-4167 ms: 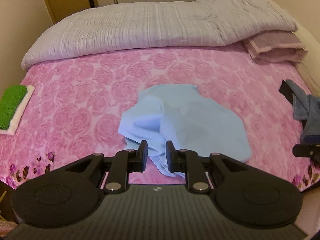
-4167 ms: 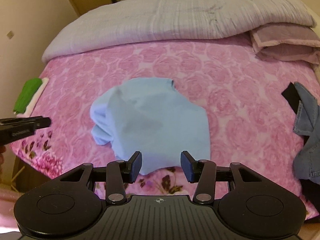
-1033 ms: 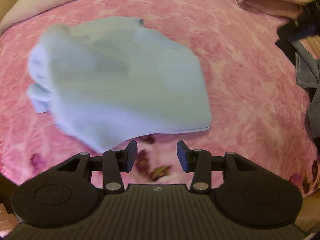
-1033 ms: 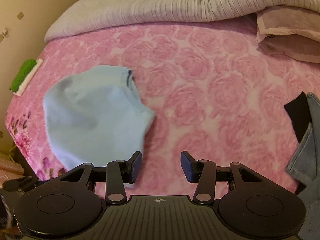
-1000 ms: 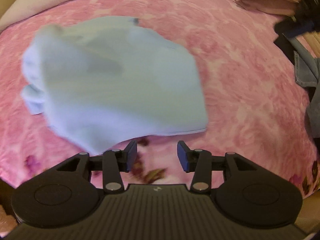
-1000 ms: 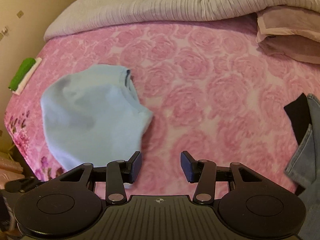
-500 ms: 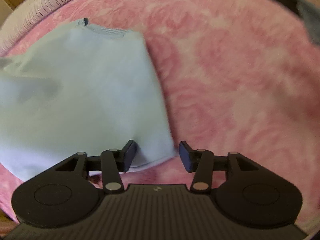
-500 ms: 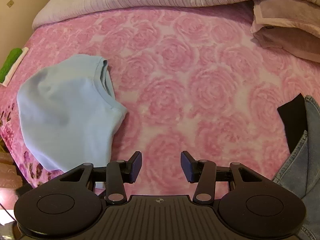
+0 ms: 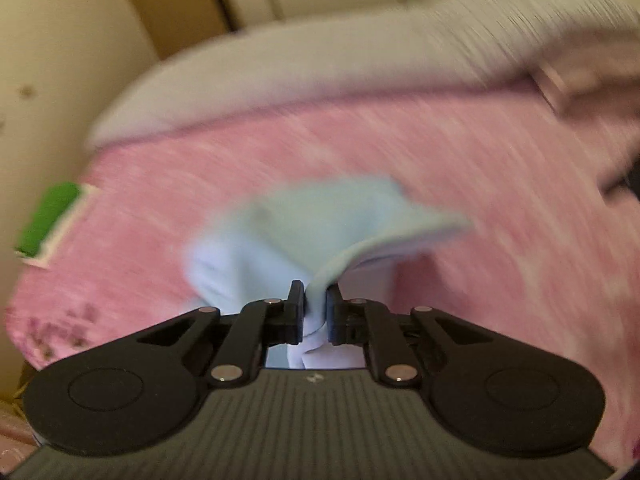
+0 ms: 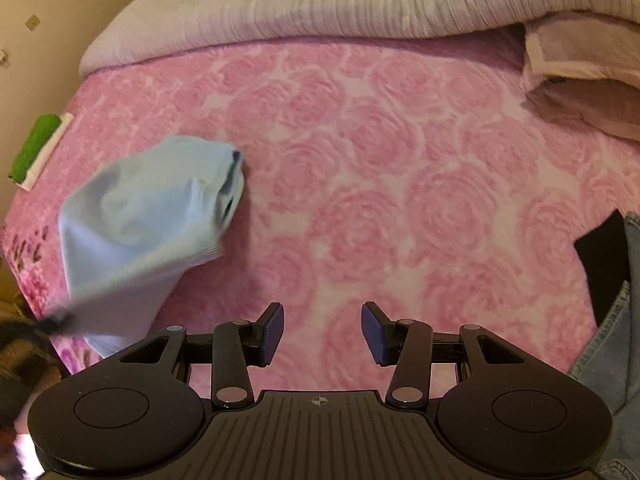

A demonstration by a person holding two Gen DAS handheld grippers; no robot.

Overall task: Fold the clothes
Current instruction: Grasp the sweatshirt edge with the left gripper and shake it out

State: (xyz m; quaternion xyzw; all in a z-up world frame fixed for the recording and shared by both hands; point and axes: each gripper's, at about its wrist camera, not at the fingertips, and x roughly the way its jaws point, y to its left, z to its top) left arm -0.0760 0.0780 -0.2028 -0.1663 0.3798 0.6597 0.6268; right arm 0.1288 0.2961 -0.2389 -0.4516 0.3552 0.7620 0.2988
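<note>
On the bed [image 10: 360, 160], your shirt [image 10: 140, 216] lies toward the left edge. Behind it, along the bed's far side, lies the quilt [image 10: 360, 4]. The jeans [image 10: 616, 340] lie at the bed's right edge.

A bed [image 10: 400, 208] covered in a pink rose-patterned spread is seen. A grey ribbed quilt [image 10: 360, 4] is laid along its far side, a pale pink folded blanket [image 10: 584, 92] just beside the quilt's right end. A light blue shirt [image 10: 152, 216], partly lifted, is found near the quilt's left end, a green and white folded cloth [image 10: 38, 148] beyond the shirt at the edge, denim clothing [image 10: 616, 340] well apart below the blanket.
</note>
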